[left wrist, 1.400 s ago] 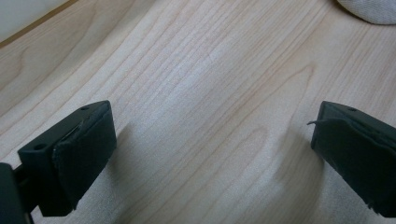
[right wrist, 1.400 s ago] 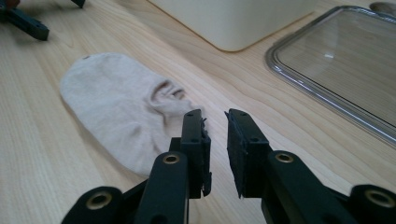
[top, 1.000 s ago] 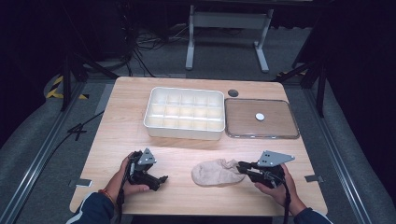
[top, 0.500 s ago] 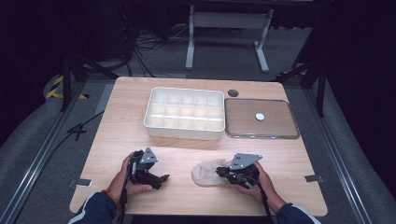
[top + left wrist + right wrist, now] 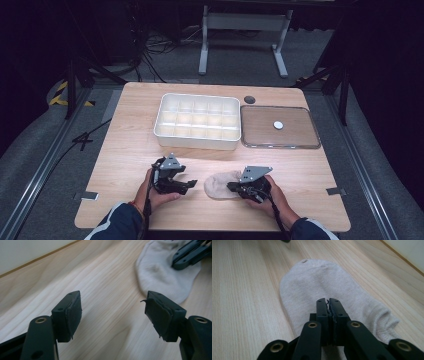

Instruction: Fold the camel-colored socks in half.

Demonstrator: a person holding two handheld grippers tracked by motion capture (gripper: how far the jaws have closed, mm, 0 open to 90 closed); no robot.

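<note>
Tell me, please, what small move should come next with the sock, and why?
Probably bring the left gripper to the sock's free end and close on it: its jaws, just closing, hold nothing, while the right gripper looks shut over the sock's other part.

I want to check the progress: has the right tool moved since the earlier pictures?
Yes. The right tool went leftward over the sock, nearer the middle of the white tray.

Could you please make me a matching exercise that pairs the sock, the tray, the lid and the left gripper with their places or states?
1 sock
2 tray
3 lid
4 left gripper

a white, with many compartments
b jaws apart, nothing between them
c flat on the table, right of the tray
d under the right gripper's closed jaws

Pairs: 1-d, 2-a, 3-c, 4-b
</note>
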